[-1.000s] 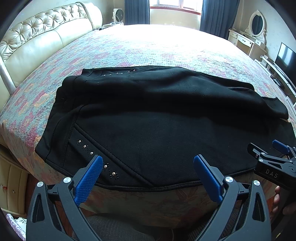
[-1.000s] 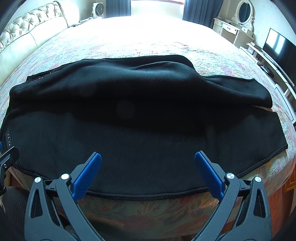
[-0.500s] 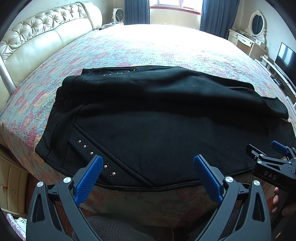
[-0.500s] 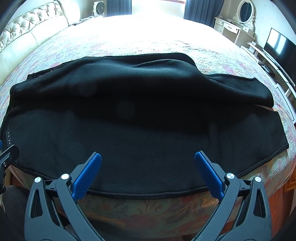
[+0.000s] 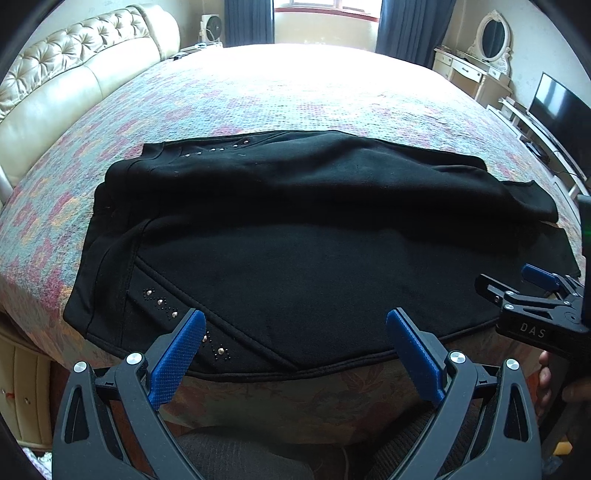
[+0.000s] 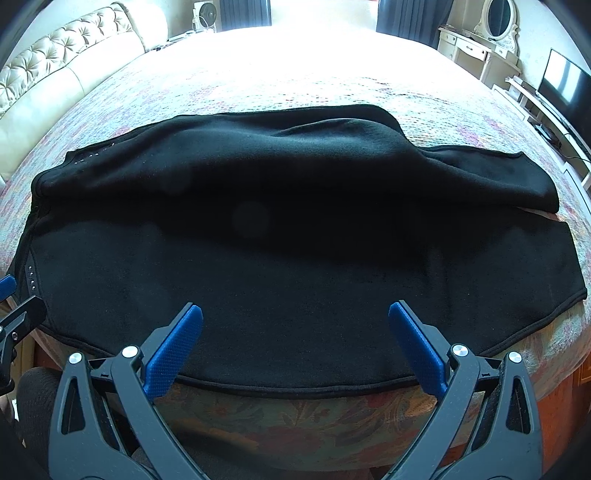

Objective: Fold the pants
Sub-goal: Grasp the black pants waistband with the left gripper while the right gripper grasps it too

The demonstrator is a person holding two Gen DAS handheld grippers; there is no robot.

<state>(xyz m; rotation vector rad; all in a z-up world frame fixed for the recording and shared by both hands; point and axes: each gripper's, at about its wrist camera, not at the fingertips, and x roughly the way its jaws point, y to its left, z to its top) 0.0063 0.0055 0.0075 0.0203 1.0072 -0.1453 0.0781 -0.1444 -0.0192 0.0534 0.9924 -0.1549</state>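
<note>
Black pants lie spread across the bed, waistband with silver studs to the left, legs running right; they also fill the right wrist view. The far leg lies bunched over the near one. My left gripper is open and empty, just above the near hem by the studded pocket. My right gripper is open and empty over the near edge of the leg. The right gripper also shows at the right edge of the left wrist view.
The bed has a floral quilt and hangs over the near side. A tufted cream headboard stands at the left. A dresser with mirror and a TV stand at the right. A fan stands at the back.
Both grippers have drifted slightly; the right gripper has shifted a little in the left wrist view. The pants have not moved.
</note>
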